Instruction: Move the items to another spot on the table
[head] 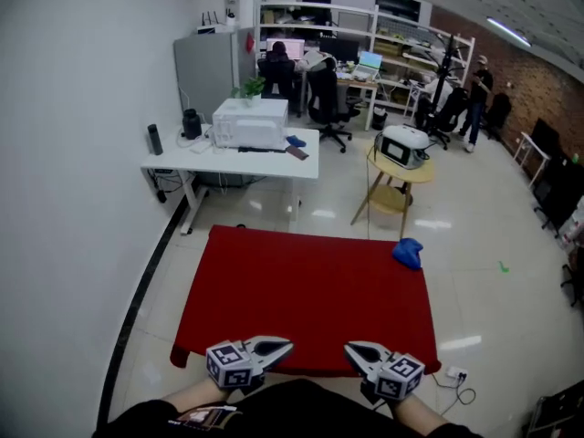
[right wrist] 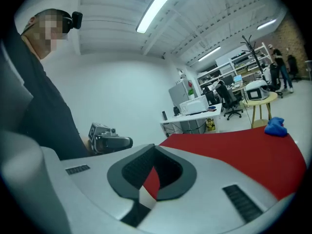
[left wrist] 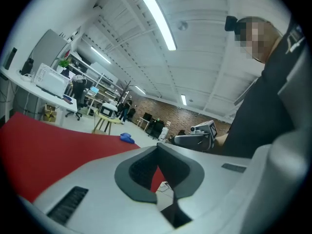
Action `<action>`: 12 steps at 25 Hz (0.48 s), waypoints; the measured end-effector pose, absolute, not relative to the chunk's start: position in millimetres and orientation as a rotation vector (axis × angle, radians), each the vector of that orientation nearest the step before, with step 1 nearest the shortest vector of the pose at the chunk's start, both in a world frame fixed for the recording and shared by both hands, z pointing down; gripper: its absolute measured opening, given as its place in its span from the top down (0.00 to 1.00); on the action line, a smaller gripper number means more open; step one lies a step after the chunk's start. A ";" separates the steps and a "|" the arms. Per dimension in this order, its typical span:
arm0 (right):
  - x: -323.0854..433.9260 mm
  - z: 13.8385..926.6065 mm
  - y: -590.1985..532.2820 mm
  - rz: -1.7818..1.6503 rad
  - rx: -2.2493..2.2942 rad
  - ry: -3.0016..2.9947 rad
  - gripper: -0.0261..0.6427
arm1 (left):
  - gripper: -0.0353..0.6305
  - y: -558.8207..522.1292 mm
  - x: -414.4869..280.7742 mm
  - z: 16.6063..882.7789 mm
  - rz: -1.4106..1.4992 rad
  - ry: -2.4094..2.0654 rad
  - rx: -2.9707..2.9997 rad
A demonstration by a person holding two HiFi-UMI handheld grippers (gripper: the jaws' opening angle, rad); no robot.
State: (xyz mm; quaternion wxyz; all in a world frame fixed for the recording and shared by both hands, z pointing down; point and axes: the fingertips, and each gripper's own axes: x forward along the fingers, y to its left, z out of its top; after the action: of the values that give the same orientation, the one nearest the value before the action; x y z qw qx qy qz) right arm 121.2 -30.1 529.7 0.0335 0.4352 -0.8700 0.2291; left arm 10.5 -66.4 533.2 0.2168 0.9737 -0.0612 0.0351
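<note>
Holding left claw (head: pixel 274 347) over the near edge of the red worktop (head: pixel 301 286), jaws pressed together, pinching nothing. Holding right claw (head: pixel 360 352) just beside it over the same edge, tips of the two turned toward each other with a small gap between them. Right jaws likewise pressed together and empty. Resting well ahead of the right claw and off to its right, at the worktop's far right corner: the blue item (head: pixel 408 253), crumpled and soft-looking, well apart from both claws. Farther ahead of the left claw, past the worktop, a white desk (head: pixel 228 164) on the floor.
</note>
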 end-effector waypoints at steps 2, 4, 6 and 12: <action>94.8 530.6 -25.4 0.708 1.361 -2.676 0.98 | 0.96 -56.7 -13.3 535.5 0.125 -0.126 2.699; 67.5 532.6 -22.1 0.721 1.345 -2.678 0.98 | 0.96 -48.9 -34.7 537.7 0.148 -0.106 2.698; 45.4 530.4 -21.3 0.758 1.329 -2.684 0.98 | 0.96 -42.5 -53.5 540.2 0.165 -0.118 2.691; 25.3 522.2 -5.9 0.778 1.243 -2.732 0.98 | 0.96 -24.3 -75.6 545.4 0.148 -0.257 2.689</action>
State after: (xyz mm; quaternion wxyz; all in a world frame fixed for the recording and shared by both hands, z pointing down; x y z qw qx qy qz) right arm 25.3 -5.9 522.2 0.0204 0.4007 -0.8810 0.2508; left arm -75.6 -24.3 545.4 0.2166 0.9704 -0.0929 0.0536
